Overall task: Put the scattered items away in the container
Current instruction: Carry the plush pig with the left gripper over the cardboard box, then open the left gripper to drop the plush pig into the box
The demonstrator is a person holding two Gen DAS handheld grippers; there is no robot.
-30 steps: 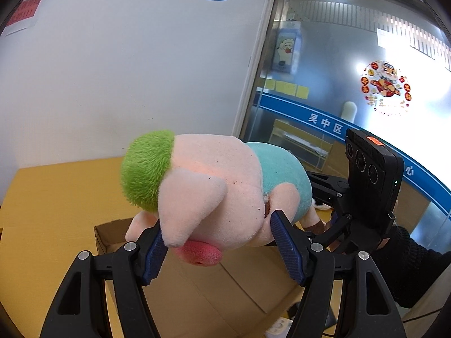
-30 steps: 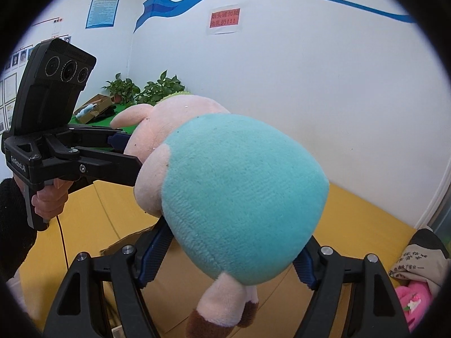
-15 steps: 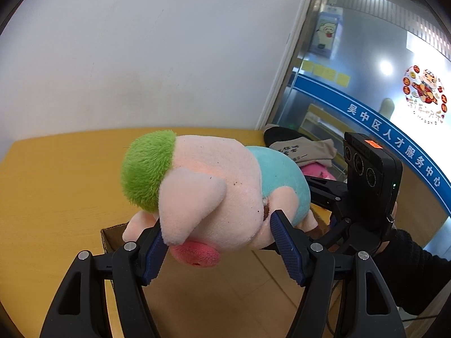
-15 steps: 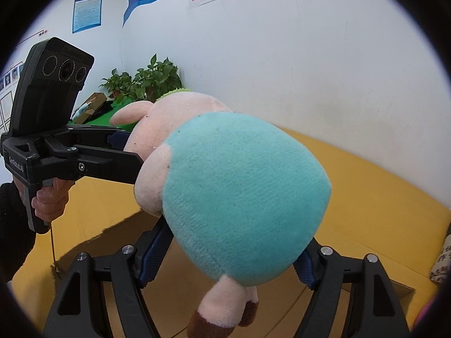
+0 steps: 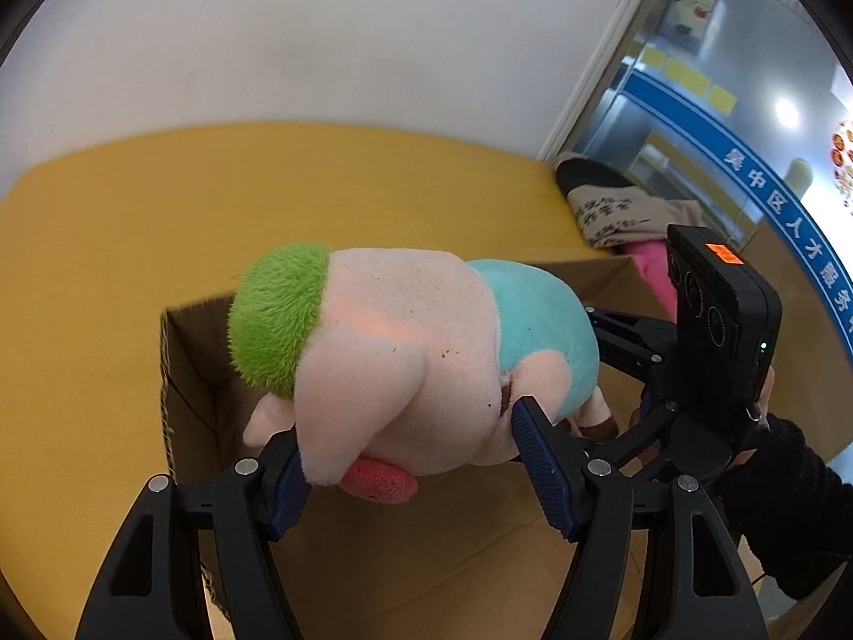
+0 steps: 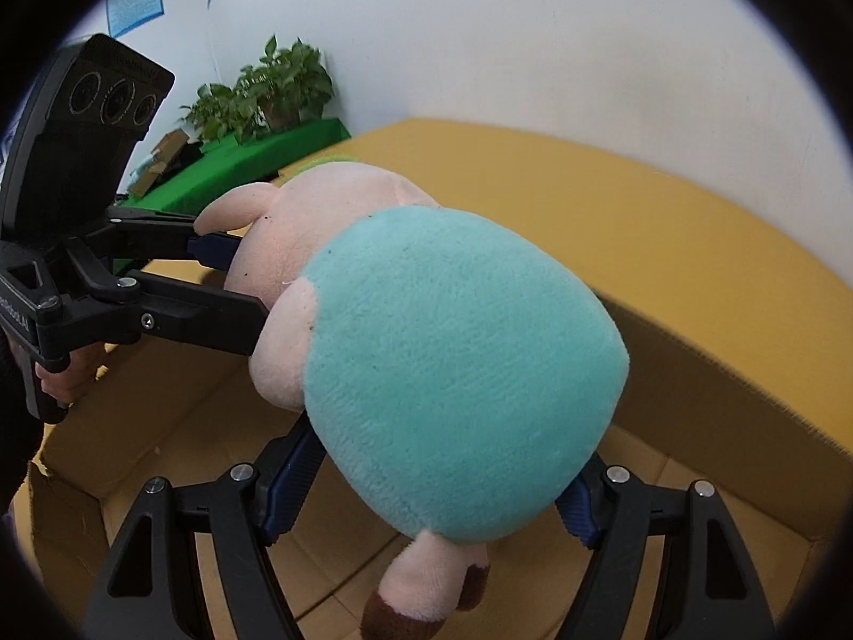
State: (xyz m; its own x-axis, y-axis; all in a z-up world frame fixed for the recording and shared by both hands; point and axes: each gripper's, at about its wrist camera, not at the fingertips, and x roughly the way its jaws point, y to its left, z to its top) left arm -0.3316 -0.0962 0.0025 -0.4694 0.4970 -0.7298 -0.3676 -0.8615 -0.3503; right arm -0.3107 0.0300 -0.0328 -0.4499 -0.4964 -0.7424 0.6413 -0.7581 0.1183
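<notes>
A plush pig (image 5: 405,352) with a green tuft, pink head and teal body is held between both grippers above an open cardboard box (image 5: 181,373). My left gripper (image 5: 416,464) is shut on the pig's head. My right gripper (image 6: 432,485) is shut on its teal body (image 6: 453,373); its feet hang down. The box (image 6: 719,410) lies under the pig in the right wrist view. The left gripper's fingers (image 6: 213,320) also show in the right wrist view, and the right gripper's body (image 5: 714,330) shows in the left wrist view.
The box stands on a yellow surface (image 5: 106,245) against a white wall. A pile of clothes and a pink item (image 5: 624,213) lies beyond the box at the right by a glass partition. Plants on a green table (image 6: 256,106) stand far left.
Both grippers have tilted down and lowered with the pig. The open box has come into fuller view right under it. The grip on the pig is unchanged.
</notes>
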